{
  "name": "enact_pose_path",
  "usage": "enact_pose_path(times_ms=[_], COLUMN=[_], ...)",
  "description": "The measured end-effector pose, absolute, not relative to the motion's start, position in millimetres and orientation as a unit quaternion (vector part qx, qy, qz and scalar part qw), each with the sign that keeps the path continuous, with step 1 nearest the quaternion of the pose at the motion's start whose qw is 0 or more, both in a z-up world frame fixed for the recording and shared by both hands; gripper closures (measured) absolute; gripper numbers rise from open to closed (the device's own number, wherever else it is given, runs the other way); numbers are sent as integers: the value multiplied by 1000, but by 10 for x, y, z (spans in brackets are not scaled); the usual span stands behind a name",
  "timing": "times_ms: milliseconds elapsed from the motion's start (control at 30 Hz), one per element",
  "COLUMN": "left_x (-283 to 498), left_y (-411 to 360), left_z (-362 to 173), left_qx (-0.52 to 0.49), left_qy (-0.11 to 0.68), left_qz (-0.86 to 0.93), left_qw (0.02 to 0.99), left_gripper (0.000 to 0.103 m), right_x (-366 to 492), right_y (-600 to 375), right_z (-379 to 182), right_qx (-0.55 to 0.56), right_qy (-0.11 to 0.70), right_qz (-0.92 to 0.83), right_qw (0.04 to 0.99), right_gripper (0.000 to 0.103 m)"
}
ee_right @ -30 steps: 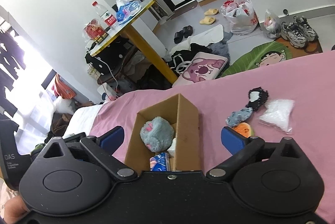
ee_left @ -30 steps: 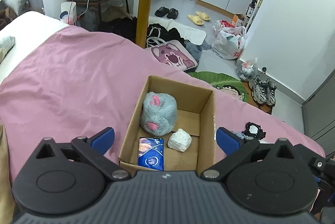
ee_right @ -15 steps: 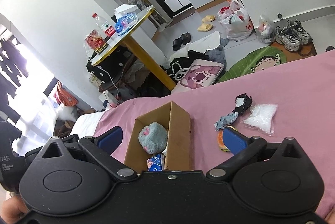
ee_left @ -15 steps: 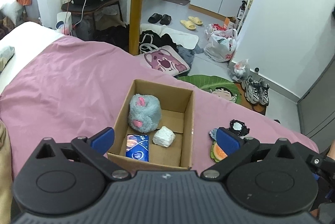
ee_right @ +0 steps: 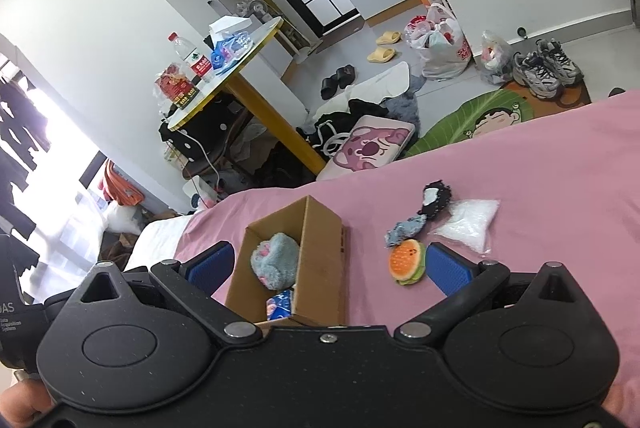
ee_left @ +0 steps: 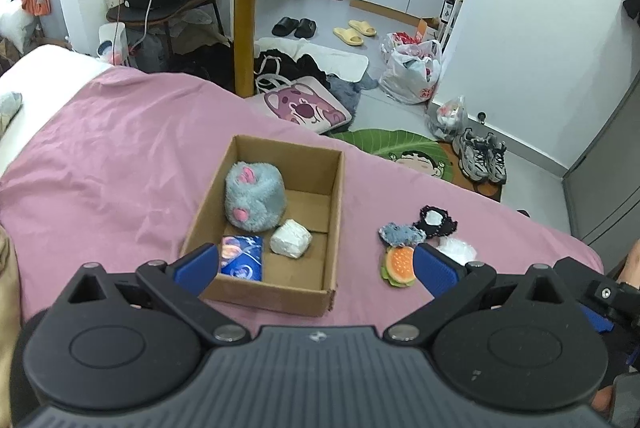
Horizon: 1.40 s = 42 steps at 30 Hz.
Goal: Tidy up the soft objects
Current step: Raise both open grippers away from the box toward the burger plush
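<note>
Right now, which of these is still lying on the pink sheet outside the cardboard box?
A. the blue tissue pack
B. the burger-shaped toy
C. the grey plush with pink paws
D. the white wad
B: the burger-shaped toy lies on the pink sheet to the right of the cardboard box, while the grey plush, the blue tissue pack and the white wad all sit inside the box.

a brown cardboard box [ee_left: 256,292] on a pink bedsheet [ee_left: 120,163] holds a grey plush toy [ee_left: 254,197] with pink patches, a blue printed tissue pack [ee_left: 242,256] and a white wad [ee_left: 291,239]. at its 3 o'clock: an orange-and-green burger toy [ee_left: 398,266], a grey-blue fabric piece [ee_left: 401,233], a black-and-white one [ee_left: 435,219].
</note>
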<state>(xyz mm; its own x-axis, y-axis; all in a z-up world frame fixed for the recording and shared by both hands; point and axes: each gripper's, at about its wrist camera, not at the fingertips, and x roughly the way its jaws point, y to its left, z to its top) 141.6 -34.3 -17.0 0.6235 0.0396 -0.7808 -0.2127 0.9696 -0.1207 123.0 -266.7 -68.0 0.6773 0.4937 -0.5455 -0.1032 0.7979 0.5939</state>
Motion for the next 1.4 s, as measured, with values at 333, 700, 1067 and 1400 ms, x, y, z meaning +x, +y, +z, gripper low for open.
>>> enact_pose_path(times_ms=[333, 700, 1067, 1400], left_x=[1458, 1638, 1888, 2197], left_y=[-535, -816, -1057, -1141], left_z=[-249, -408, -760, -1246], left_qx=[-111, -118, -124, -147], left_qy=[430, 432, 451, 490], left_qz=[48, 13, -3, -1], left_qw=[895, 894, 884, 859], left_gripper=[1, 1, 3, 12], right_x=[1194, 1297, 1384, 1507], right_y=[-2815, -2973, -3160, -3263], right_z=[-731, -960, -1217, -1446], right_qx=[246, 269, 293, 329], right_qy=[365, 378, 392, 400], right_qz=[150, 115, 77, 50], right_qw=[885, 878, 869, 854], right_gripper=[0, 0, 1, 1])
